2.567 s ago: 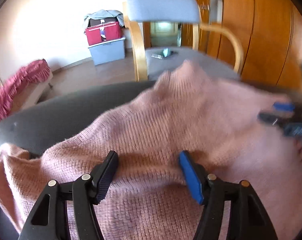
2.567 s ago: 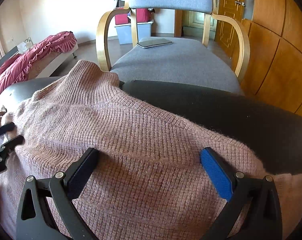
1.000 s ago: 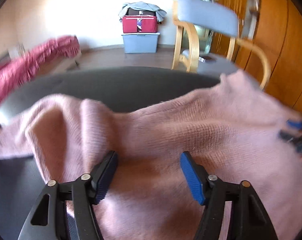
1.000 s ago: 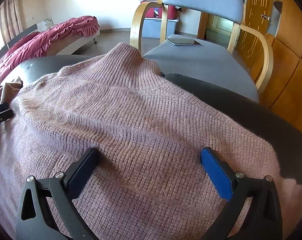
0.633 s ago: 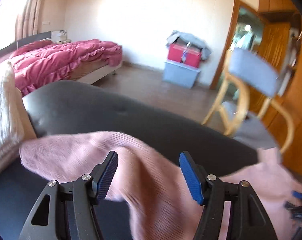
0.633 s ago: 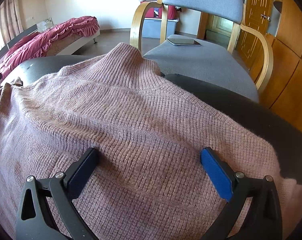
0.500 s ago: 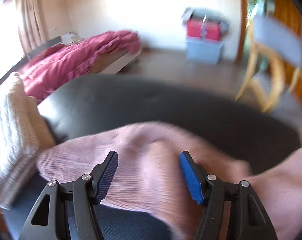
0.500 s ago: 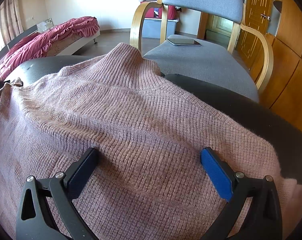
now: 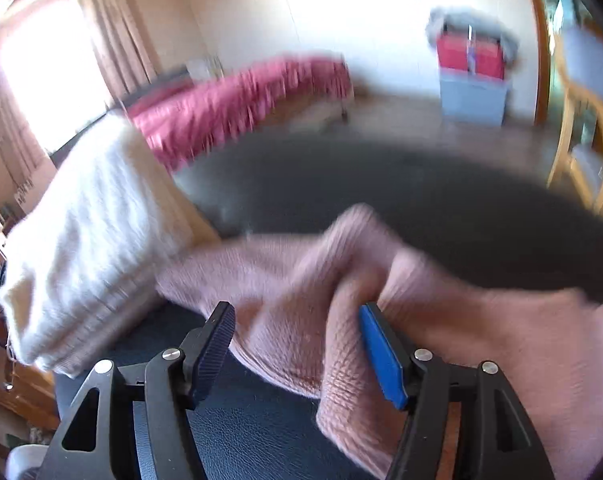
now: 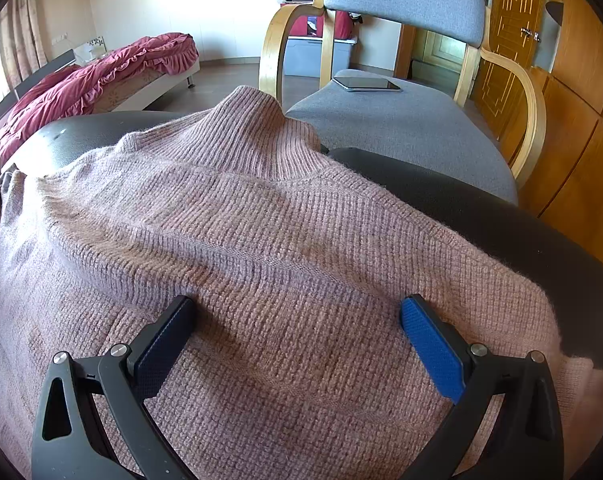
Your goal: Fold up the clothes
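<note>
Fingers of left gripper (image 9: 297, 344) stand wide apart; the crumpled sleeve (image 9: 301, 280) of the pink sweater (image 10: 261, 240) lies between them, against the blue pad on one side, clear of the black pad. No pinch yet. Right gripper (image 10: 297, 344) also spread wide, fingertips pressing down on the sweater's body, nothing clamped.

Sweater lies spread on the dark padded surface (image 9: 421, 200), collar (image 10: 253, 128) at the far edge toward the grey chair (image 10: 401, 120). Sleeve runs left from the body toward a white knit pile (image 9: 85, 240), its end just beside that pile. Left gripper is the nearer; judged next: close on the sleeve and carry it across the body.

Left view heavily blurred; cuff hard to make out. Hem and other sleeve out of frame.
</note>
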A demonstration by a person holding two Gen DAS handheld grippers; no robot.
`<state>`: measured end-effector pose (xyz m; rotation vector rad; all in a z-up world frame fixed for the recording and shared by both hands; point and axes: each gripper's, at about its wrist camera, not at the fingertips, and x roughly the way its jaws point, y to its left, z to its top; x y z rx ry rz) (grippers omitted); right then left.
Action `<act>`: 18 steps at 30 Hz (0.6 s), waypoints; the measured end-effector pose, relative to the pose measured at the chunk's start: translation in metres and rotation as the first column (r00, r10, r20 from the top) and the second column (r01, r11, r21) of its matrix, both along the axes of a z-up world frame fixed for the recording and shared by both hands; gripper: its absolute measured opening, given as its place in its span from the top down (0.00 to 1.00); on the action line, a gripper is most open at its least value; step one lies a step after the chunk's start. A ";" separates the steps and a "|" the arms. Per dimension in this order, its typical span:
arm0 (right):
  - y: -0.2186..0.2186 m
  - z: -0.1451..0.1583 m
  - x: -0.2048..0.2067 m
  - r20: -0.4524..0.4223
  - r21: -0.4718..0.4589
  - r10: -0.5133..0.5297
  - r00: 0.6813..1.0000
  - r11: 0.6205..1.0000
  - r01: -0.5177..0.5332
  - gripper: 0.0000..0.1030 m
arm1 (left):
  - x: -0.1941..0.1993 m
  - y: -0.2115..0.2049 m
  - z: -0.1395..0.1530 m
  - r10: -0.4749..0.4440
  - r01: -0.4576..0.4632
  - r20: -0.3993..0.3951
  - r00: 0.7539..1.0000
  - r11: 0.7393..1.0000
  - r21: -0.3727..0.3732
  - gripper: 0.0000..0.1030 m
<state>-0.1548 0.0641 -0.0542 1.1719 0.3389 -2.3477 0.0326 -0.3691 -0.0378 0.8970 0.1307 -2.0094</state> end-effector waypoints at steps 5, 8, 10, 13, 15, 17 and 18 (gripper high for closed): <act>0.001 0.000 0.000 0.000 0.000 0.001 1.000 1.000 -0.001 0.00 | -0.035 0.062 0.019 -0.220 0.219 0.009 0.976 0.968 -0.120 0.36; 0.001 0.000 -0.001 0.000 0.001 0.001 1.000 1.000 -0.001 0.00 | -0.071 0.090 -0.015 -0.328 0.342 0.166 0.930 0.937 -0.069 0.36; 0.001 0.001 -0.001 0.000 0.002 0.001 1.000 1.000 -0.001 0.00 | -0.086 0.104 -0.040 -0.337 0.375 0.247 0.908 0.918 -0.128 0.36; 0.001 0.000 0.000 -0.004 0.012 -0.003 1.000 1.000 0.003 0.00 | -0.094 0.111 -0.053 -0.322 0.387 0.291 0.901 0.899 -0.203 0.36; 0.000 0.000 -0.001 -0.007 0.020 -0.014 1.000 1.000 0.014 0.00 | -0.098 0.105 -0.052 -0.314 0.373 0.281 0.907 0.909 -0.186 0.36; -0.001 0.000 -0.004 -0.010 0.029 -0.029 1.000 0.999 0.029 0.00 | -0.104 0.100 -0.050 -0.300 0.353 0.273 0.914 0.920 -0.169 0.36; -0.001 0.000 -0.005 -0.011 0.035 -0.037 0.999 0.999 0.038 0.00 | -0.106 0.102 -0.050 -0.291 0.343 0.272 0.917 0.924 -0.167 0.36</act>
